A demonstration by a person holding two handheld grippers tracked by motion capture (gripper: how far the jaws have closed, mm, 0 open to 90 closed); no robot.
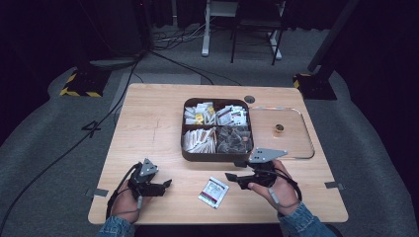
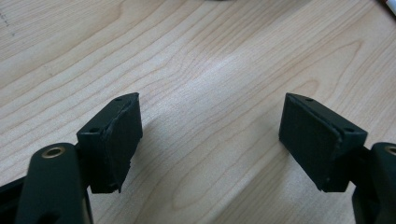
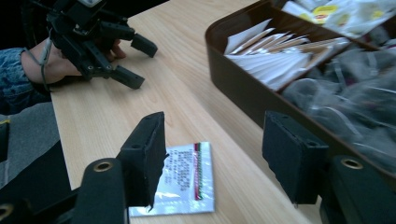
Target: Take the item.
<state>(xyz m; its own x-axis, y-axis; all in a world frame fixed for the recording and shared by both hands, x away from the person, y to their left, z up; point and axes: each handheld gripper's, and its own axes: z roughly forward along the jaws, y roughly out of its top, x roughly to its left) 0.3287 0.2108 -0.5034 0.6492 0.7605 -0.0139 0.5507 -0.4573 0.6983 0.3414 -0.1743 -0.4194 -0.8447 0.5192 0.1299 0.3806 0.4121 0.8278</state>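
The sachet (image 1: 213, 191) lies flat on the wooden table (image 1: 148, 128), low in the high view just left of centre, white with a red and green stripe along one edge, and nothing is touching it. In the right gripper view the same sachet (image 3: 184, 179) sits at the bottom centre, partly behind the left-hand jaw, lying on the tabletop below the jaws rather than between them. The right gripper (image 1: 231, 176) hovers just to the right of it in the high view, jaws apart and bare, pointing toward the left of the frame, with its grey three-cornered plate above the hand. Over at lower left, well apart from the packet, the left gripper (image 1: 167, 184) rests near the table's front edge, and its jaws stand wide too; in the left gripper view the two pads (image 2: 119, 140) frame nothing but bare wood grain. Just above the right gripper sits the brown divided tray (image 1: 217, 157), four compartments packed with paper sachets and tea bags. Touching its right side, at centre right, a clear lid (image 1: 296, 111) lies flat with a small brass-coloured knob (image 1: 278, 129) on it.
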